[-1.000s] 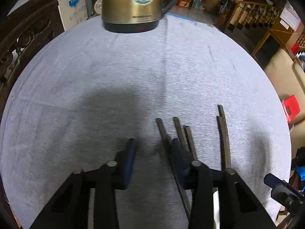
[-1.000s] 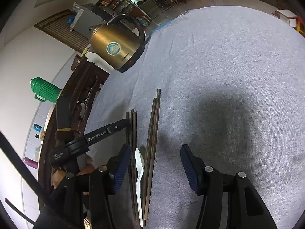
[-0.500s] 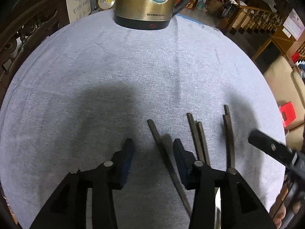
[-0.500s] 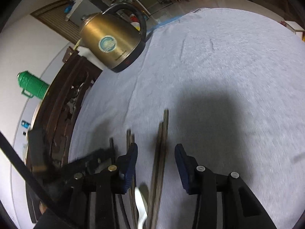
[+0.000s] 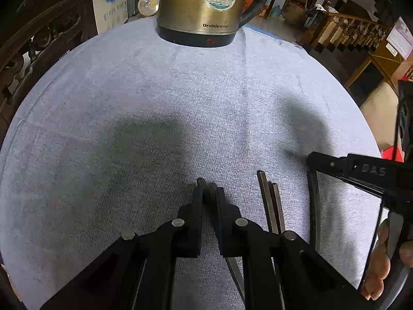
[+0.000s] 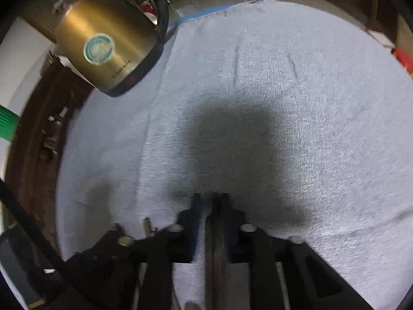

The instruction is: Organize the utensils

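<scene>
the left gripper (image 5: 207, 190) points steeply down at the grey cloth (image 5: 155, 129), its jaws pinched together on the tip of a single dark chopstick (image 5: 200, 182) that runs back under its right finger. just to its right a pair of chopsticks (image 5: 271, 204) lies loose on the cloth, and further right the right gripper (image 6: 210, 199) has its jaws clamped tight on another pair of dark chopsticks (image 6: 216, 245) lying lengthwise between its fingers. a brass-coloured kettle (image 5: 204, 7) stands at the far edge of the cloth.
</scene>
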Tool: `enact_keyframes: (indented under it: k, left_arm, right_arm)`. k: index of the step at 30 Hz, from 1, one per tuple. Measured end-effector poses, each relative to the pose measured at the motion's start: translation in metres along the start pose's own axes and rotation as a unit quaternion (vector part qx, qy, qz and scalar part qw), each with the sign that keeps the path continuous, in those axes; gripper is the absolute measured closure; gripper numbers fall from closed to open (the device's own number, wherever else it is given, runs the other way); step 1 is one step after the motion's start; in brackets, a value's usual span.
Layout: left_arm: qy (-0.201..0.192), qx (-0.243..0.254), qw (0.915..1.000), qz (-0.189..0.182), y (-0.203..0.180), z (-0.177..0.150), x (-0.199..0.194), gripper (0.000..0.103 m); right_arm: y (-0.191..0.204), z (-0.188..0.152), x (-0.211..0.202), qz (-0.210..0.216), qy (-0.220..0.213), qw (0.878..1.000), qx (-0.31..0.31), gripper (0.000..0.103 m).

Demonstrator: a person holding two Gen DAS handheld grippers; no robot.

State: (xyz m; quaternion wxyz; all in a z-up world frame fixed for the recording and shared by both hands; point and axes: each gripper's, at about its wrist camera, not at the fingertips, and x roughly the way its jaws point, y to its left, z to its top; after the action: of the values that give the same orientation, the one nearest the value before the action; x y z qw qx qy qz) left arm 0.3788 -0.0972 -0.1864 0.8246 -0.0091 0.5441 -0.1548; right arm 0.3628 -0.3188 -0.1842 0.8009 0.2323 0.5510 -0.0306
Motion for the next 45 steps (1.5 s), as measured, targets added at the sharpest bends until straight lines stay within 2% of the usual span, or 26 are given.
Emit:
enact_keyframes:
  k: [3,6,11,14,20,26,35,45]
  left_arm:
    - [0.001,-0.008,0.9999,-0.009,0.007,-0.005,-0.004,0.096]
    - [-0.008,-0.010,0.9999,-0.004,0.014,-0.010,-0.014,0.097]
    - [-0.056,-0.012,0.9984,0.000,0.016,-0.020,-0.060,0.097]
    - [-0.083,-0.012,0.9965,0.005,0.014,-0.026,-0.087,0.097]
    - [-0.157,-0.001,0.9874,0.019,0.011,-0.050,-0.152,0.097]
    - [-0.208,-0.005,0.9778,0.023,0.011,-0.084,-0.205,0.097]
    - [-0.252,-0.005,0.9675,0.020,0.009,-0.131,-0.260,0.097]
    - [-0.273,-0.005,0.9620,0.014,0.007,-0.152,-0.282,0.097]
  right_arm:
    - [0.001,-0.002,-0.002,-0.003,-0.006,1.000,-0.013,0.097]
    - [-0.011,-0.007,-0.016,0.016,-0.026,1.000,0.000,0.097]
    - [-0.027,-0.024,-0.055,0.043,-0.080,0.996,0.007,0.097]
    - [-0.044,-0.043,-0.085,0.075,-0.125,0.989,0.015,0.097]
    - [-0.062,-0.077,-0.142,0.108,-0.201,0.973,0.023,0.097]
    - [-0.072,-0.114,-0.197,0.134,-0.257,0.957,0.034,0.097]
    - [-0.062,-0.175,-0.266,0.134,-0.331,0.934,0.008,0.097]
    - [-0.052,-0.210,-0.306,0.123,-0.373,0.919,-0.017,0.099]
